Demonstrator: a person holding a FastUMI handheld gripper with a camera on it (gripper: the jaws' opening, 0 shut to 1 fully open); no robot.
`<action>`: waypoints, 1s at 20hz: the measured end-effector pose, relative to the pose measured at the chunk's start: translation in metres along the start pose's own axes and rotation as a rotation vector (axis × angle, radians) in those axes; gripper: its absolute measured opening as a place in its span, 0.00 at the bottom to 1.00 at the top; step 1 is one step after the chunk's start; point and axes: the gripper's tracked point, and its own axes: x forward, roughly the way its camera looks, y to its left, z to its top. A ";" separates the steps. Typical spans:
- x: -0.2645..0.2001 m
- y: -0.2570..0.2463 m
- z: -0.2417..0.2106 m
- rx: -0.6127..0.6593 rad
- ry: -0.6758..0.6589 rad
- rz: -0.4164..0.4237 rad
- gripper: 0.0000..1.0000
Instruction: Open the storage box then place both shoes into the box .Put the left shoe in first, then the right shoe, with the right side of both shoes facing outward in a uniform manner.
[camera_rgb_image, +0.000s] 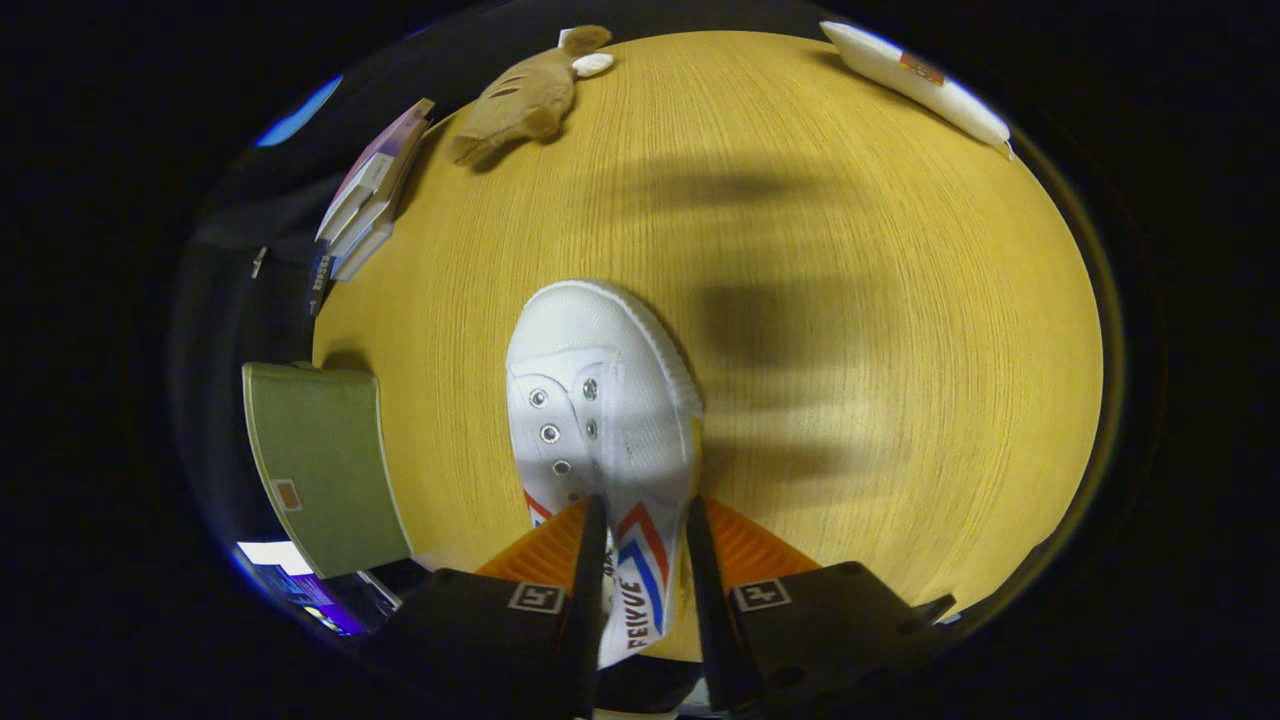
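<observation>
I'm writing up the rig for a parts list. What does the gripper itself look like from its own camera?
The gripper has two thin, blade-like fingers on dark blocky mounts, each carrying a small square black-and-white marker tag. Ridged wedge-shaped pieces sit outside each finger. No cables visible.

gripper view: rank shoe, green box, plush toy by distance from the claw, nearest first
1. Shoe: its side pinched between the claw's fingers, toe pointing ahead.
2. Green box: to the left, at the table's near edge.
3. Plush toy: far edge, ahead-left.
</observation>
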 end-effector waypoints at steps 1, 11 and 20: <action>-0.004 -0.002 -0.001 0.020 0.006 0.028 0.25; -0.078 0.074 0.009 0.253 -0.130 0.275 0.14; -0.158 0.243 0.003 0.160 -0.226 0.407 0.14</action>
